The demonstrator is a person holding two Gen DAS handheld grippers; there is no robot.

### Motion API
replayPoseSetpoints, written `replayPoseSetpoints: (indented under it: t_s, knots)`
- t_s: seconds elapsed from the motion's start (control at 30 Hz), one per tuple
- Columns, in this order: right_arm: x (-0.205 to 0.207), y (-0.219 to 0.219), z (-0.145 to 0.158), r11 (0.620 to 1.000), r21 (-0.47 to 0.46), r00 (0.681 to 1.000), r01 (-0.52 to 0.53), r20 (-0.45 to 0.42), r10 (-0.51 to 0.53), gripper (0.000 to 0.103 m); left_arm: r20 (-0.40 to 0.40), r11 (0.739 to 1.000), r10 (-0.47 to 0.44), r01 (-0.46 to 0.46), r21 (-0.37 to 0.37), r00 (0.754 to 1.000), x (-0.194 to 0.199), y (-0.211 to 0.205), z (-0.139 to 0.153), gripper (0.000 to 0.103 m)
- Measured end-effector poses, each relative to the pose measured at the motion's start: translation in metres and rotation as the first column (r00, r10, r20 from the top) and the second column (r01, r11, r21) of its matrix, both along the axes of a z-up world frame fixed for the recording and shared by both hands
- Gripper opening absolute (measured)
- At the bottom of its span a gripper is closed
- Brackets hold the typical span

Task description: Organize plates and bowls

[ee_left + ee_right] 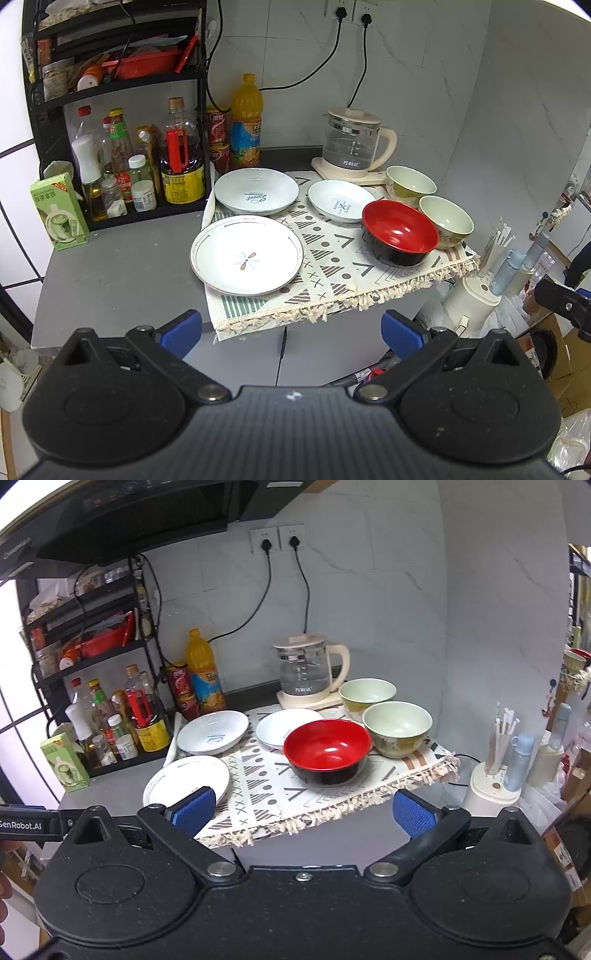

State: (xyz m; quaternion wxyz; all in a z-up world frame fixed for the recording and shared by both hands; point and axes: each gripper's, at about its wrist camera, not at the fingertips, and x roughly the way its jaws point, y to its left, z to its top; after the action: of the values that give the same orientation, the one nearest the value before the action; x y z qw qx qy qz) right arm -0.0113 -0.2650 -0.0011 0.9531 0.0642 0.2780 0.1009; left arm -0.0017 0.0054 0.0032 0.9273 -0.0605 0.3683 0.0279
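On a patterned cloth (325, 273) lie three white plates: a near one with a flower mark (246, 254) (186, 781), a far left one (256, 190) (212, 732) and a smaller one (340, 200) (284, 725). A red-and-black bowl (399, 232) (328, 750) sits at the right front, with two pale green bowls behind it (447, 218) (410, 181) (397, 727) (367, 694). My left gripper (291, 332) is open and empty, short of the cloth's front edge. My right gripper (304, 812) is open and empty, in front of the red bowl.
A glass kettle (352, 142) (306, 672) stands at the back. A black rack (110, 122) of bottles and an orange juice bottle (246, 122) stand on the left, with a green box (59, 212). A white holder with straws (495, 775) stands off the counter's right edge.
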Motion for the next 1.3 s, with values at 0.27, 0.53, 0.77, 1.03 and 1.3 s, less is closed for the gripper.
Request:
replayPoseSetpoints:
  t_s: [0.27, 0.53, 0.77, 1.03, 1.3]
  knots:
    - [0.001, -0.001, -0.001, 1.000, 0.002, 1.000, 0.007, -0.007, -0.007, 0.103, 0.014, 1.000, 0.012, -0.012, 0.003, 1.000, 0.005, -0.003, 0.000, 0.102]
    - [0.006, 0.000, -0.001, 1.000, 0.013, 1.000, 0.010, -0.021, -0.009, 0.103, 0.004, 1.000, 0.005, -0.005, 0.007, 1.000, 0.008, -0.001, 0.002, 0.102]
    - [0.010, -0.003, -0.001, 0.998, 0.055, 0.998, 0.020, -0.059, -0.017, 0.103, 0.018, 1.000, 0.024, -0.024, 0.000, 1.000, 0.006, 0.003, 0.009, 0.102]
    - [0.009, 0.002, -0.001, 0.999, 0.040, 0.998, 0.014, -0.060, -0.011, 0.103, 0.008, 1.000, 0.024, -0.024, -0.001, 1.000, 0.002, 0.006, 0.007, 0.102]
    - [0.009, 0.002, -0.003, 1.000, 0.019, 0.998, 0.008, -0.066, -0.007, 0.103, 0.003, 1.000, 0.028, -0.028, -0.004, 1.000, 0.002, 0.008, 0.007, 0.102]
